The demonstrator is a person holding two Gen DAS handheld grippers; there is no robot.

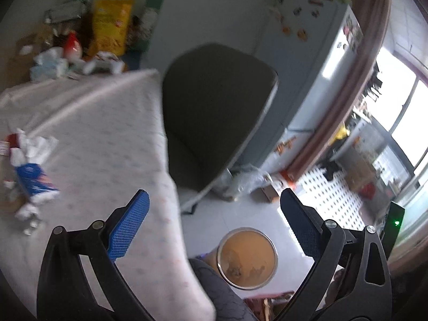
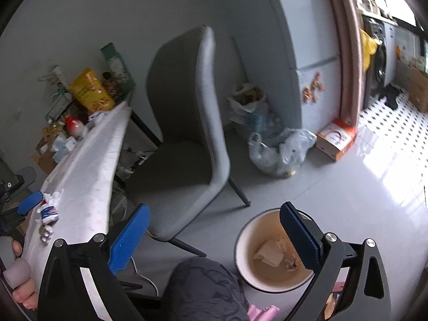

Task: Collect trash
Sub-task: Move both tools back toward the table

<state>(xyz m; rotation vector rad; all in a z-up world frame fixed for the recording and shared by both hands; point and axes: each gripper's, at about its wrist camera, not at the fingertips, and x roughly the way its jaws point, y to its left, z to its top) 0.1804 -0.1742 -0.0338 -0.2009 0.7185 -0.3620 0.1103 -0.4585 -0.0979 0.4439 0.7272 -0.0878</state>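
- Left gripper (image 1: 214, 230): fingers spread wide with nothing between the blue pads; the waste bin (image 1: 246, 258) stands on the floor below the gap, nearer the right-hand finger
- Crumpled white tissue and a blue wrapper (image 1: 30, 171) lie on the table (image 1: 101, 139), well out beyond the left-hand finger
- Right gripper (image 2: 214, 230): also wide, gripping nothing; its right-hand pad overlaps the bin (image 2: 270, 256), which holds paper scraps
- Grey chair (image 2: 187, 112) stands beyond the fingertips, beside the table
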